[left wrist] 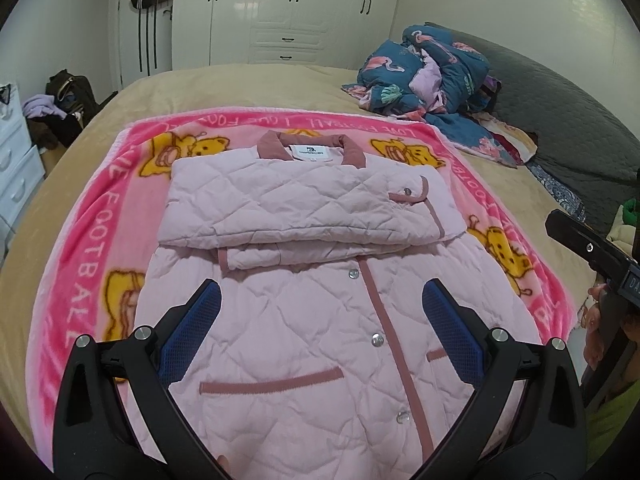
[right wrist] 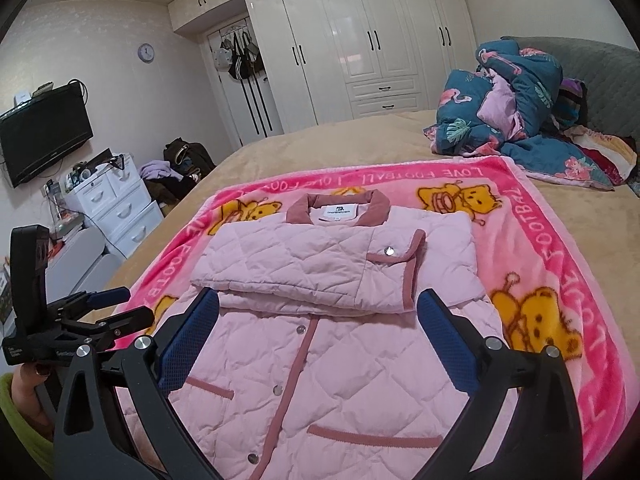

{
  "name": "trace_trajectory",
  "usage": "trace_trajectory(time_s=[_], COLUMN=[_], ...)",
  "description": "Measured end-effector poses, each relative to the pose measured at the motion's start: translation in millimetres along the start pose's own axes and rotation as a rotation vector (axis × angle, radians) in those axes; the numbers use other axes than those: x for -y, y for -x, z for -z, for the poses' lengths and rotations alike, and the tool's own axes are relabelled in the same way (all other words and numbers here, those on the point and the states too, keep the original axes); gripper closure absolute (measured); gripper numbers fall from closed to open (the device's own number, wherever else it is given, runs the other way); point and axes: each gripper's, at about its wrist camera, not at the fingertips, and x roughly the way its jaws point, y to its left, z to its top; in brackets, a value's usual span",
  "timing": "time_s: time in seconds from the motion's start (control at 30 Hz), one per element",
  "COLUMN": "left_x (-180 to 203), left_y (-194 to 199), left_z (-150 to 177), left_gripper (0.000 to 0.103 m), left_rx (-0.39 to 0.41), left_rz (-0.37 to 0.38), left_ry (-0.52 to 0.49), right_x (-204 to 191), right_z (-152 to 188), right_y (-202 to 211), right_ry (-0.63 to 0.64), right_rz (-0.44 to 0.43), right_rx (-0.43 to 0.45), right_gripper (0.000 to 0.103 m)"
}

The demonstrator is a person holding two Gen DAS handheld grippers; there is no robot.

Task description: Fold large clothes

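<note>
**Quilted jacket half folded on the bed, both grippers empty above it**

A pale pink quilted jacket (left wrist: 312, 320) lay buttoned on a pink cartoon blanket (left wrist: 96, 248), which was spread over the tan bed (left wrist: 224, 80). The jacket's collar (left wrist: 312, 146) pointed toward the far edge of the bed, and its hem lay at the near edge of the blanket. Both sleeves were folded across the chest, stacked in a thick band below the collar, with one trimmed cuff (left wrist: 416, 196) and its snap on top.

The left gripper (left wrist: 320, 300) hung over the lower half of the jacket, its jaws spread wide with nothing between the blue pads. The right gripper (right wrist: 316, 312) hung beside it over the same garment, its jaws likewise spread wide and empty, apart from the fabric. Each gripper showed at the edge of the other's view, held by a hand in a green sleeve (right wrist: 16, 412).

A crumpled blue flamingo-print quilt (left wrist: 424, 76) sat heaped near the far right corner of the bed, against a grey headboard (left wrist: 560, 104). White wardrobes (right wrist: 360, 40) lined the far wall beyond the bed.
</note>
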Motion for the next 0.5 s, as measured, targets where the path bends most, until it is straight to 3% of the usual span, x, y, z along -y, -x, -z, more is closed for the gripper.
trace_trajectory(time_s=[0.5], left_x=[-7], left_y=[10], left_z=[36], left_gripper=[0.008], left_rx=[-0.013], left_rz=[-0.019], left_ry=[0.006], right_x=[1], right_z=[33], right_y=[18], right_ry=[0.024], right_rz=[0.02], right_rx=[-0.031], right_gripper=[0.004])
